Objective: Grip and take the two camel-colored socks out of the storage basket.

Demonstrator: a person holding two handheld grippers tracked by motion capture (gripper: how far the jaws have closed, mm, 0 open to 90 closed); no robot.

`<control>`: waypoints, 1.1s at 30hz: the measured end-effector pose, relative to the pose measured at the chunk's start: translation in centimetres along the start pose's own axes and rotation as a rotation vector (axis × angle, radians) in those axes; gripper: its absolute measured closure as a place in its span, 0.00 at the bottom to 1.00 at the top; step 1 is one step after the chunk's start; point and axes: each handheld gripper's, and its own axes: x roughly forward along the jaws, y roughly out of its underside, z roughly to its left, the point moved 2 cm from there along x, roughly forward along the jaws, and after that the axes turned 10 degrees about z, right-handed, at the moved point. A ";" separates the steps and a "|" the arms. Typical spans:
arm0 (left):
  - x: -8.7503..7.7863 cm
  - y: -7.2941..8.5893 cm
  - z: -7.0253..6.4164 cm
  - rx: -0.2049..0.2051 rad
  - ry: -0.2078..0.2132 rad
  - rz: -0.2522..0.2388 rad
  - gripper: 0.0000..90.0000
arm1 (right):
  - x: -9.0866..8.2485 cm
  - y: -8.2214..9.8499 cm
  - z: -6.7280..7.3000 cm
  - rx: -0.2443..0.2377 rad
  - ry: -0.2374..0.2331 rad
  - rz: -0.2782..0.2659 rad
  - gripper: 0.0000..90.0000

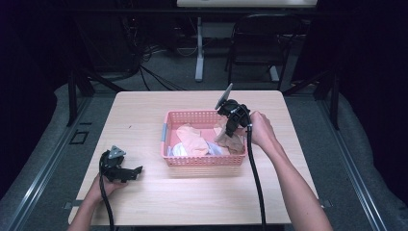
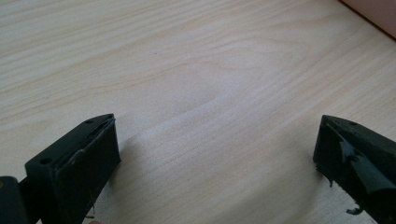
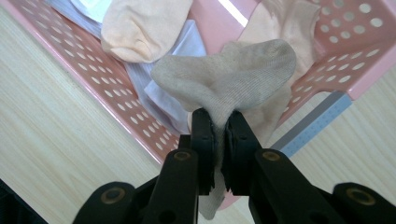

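A pink perforated basket [image 1: 202,160] [image 3: 98,88] stands mid-table and holds several socks. My right gripper [image 1: 227,131] [image 3: 218,122] hangs over the basket's right end, shut on a beige-grey sock [image 3: 233,77] [image 1: 231,142] whose lower end dangles into the basket. In the basket lie a peach sock [image 1: 192,139] [image 3: 140,28] and pale lavender-white socks [image 1: 179,150] [image 3: 159,88]. My left gripper [image 1: 138,170] [image 2: 217,149] rests low at the table's front left, well clear of the basket, jaws wide apart over bare wood with nothing between them.
The light wooden table [image 1: 144,110] has free room all around the basket. A black cable [image 1: 257,183] trails from the right gripper toward the front edge. Behind the table stand a dark chair [image 1: 262,43] and a white table leg [image 1: 199,53].
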 end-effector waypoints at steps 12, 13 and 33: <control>0.0 0.0 0.0 0.000 0.000 0.000 0.00 | -2.9 0.4 0.2 -0.011 0.013 -0.031 0.93; 0.0 0.0 0.0 -0.001 -0.001 -0.001 0.00 | -3.2 0.4 0.1 -0.014 0.016 -0.031 0.93; 0.0 0.0 0.0 -0.001 -0.001 -0.002 0.00 | -5.3 3.9 -2.1 0.043 0.018 -0.072 0.93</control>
